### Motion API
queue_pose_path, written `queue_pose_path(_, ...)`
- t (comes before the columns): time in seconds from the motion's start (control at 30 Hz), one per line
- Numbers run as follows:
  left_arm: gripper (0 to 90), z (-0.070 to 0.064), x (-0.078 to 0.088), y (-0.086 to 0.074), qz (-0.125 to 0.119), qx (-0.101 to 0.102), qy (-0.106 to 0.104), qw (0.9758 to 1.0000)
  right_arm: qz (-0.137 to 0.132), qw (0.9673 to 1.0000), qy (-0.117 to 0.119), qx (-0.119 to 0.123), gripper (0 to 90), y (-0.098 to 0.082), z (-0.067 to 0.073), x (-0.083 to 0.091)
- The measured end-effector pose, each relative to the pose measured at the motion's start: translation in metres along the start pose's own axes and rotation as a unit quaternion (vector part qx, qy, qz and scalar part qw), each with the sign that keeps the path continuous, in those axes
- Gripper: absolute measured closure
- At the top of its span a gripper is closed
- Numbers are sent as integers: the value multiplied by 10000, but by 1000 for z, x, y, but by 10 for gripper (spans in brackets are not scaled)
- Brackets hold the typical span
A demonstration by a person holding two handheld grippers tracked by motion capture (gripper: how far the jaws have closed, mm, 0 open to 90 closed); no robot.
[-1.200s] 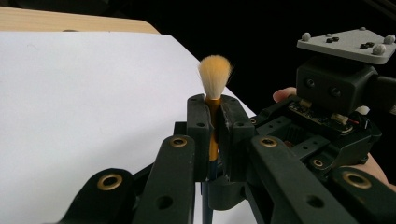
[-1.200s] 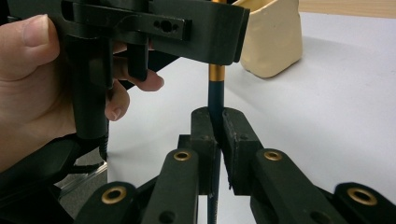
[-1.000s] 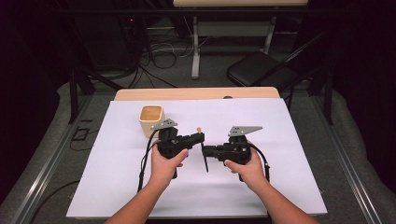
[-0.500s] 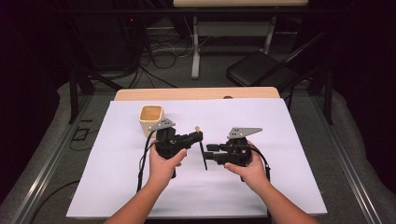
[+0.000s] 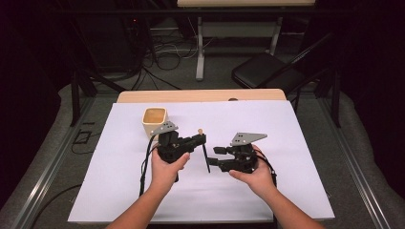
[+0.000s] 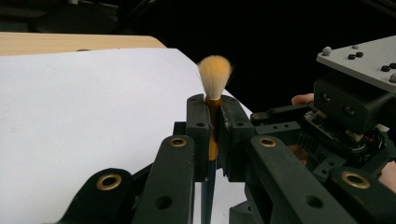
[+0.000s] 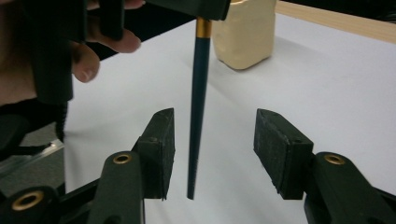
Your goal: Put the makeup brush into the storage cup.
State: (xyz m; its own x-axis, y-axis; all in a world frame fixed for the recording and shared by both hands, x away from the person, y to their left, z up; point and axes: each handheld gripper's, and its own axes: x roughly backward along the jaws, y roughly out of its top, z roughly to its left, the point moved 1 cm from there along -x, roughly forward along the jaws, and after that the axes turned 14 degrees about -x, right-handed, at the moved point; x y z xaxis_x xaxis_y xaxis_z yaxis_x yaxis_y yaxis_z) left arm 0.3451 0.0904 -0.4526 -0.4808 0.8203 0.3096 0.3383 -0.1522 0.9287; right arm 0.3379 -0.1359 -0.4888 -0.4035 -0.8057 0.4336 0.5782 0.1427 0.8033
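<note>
Two grippers over white sheet (image 5: 286, 191), tan cup (image 5: 155, 121) behind. My left gripper (image 6: 212, 126) clamped on brush (image 6: 214, 81) at ferrule, bristles up, handle hanging between my right gripper (image 7: 215, 154) pads, which have just been opening, untouched. Step: handover done, I judge. Next: carry brush toward cup, tip handle in.

White sheet (image 5: 286, 157) over wooden table (image 5: 200, 96), cream cup (image 5: 155, 121) on the sheet, black chair (image 5: 267, 71) behind

Dark lab: floor cables (image 5: 167, 50), rig frames (image 5: 76, 90)
</note>
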Motion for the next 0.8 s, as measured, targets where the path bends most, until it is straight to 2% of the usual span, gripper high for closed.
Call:
queue_pose_path(0.3,838,1,8,2,-13,-181,218,9996,-36,9994,-268,233,454,-3,4,5)
queue_pose_path(0.47,838,2,12,3,-67,-248,315,9992,23,9991,-343,242,453,-8,3,6)
queue_pose_path(0.6,838,2,15,4,-54,-351,411,9985,-43,9992,-367,172,453,-10,0,9)
queue_pose_path(0.8,838,1,18,5,-35,-447,502,9977,-141,9984,-490,251,450,-12,-1,16)
